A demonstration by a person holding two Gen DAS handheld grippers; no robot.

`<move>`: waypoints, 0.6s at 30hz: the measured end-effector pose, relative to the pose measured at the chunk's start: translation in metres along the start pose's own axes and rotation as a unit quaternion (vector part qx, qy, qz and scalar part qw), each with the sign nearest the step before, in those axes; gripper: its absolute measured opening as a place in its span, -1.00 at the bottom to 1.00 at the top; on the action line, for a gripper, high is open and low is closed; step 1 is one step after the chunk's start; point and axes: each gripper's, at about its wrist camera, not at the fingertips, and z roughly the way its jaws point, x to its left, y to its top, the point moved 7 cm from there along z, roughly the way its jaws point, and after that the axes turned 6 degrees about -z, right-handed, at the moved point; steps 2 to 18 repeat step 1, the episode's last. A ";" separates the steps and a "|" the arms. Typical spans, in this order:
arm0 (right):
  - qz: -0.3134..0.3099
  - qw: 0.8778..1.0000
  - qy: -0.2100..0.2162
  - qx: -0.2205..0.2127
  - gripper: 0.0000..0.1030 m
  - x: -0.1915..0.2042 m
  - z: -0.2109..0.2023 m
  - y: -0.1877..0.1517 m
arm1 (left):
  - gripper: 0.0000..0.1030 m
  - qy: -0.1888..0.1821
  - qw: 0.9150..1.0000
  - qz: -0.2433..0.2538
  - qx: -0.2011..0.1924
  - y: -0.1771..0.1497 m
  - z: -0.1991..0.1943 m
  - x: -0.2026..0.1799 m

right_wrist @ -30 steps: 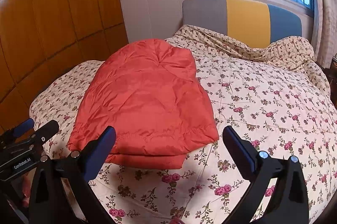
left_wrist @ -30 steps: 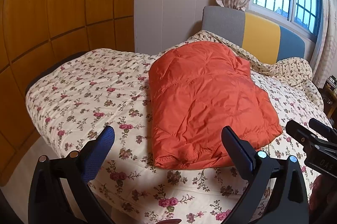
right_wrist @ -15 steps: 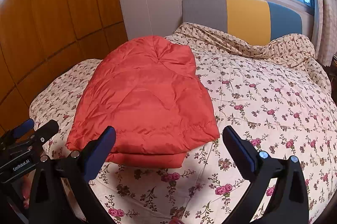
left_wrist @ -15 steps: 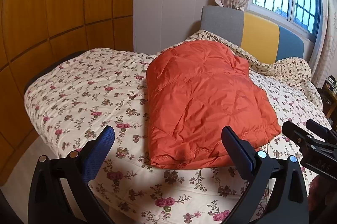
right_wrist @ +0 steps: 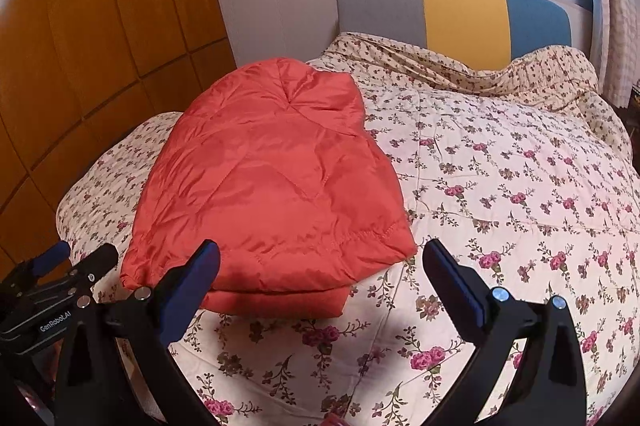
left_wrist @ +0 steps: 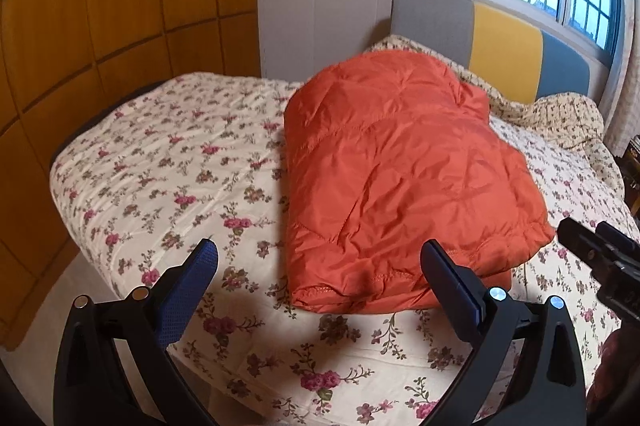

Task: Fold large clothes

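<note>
Jacket (left_wrist: pixel 400 178) lies folded on bed (left_wrist: pixel 168 170); left hand-held gripper (left_wrist: pixel 320 262) & right hand-held gripper (right_wrist: pixel 322 262) both spread wide, empty.

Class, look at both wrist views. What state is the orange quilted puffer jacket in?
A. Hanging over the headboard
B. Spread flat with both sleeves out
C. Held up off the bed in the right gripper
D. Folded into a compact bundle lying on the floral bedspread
D: the orange quilted puffer jacket lies in stacked layers on the floral bedspread; left gripper and right gripper are open and empty.
</note>
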 end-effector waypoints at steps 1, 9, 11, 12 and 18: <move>0.004 1.000 -0.004 -0.001 0.96 -0.004 0.001 0.001 | 0.94 0.001 1.000 -0.001 0.004 0.000 0.002 0.001; 0.004 1.000 -0.004 -0.001 0.96 -0.004 0.001 0.001 | 0.94 0.001 1.000 -0.001 0.004 0.000 0.002 0.001; 0.004 1.000 -0.004 -0.001 0.96 -0.004 0.001 0.001 | 0.94 0.001 1.000 -0.001 0.004 0.000 0.002 0.001; 0.004 1.000 -0.004 -0.001 0.96 -0.004 0.001 0.001 | 0.94 0.001 1.000 -0.001 0.004 0.000 0.002 0.001; 0.004 1.000 -0.004 -0.001 0.96 -0.004 0.001 0.001 | 0.94 0.001 1.000 -0.001 0.004 0.000 0.002 0.001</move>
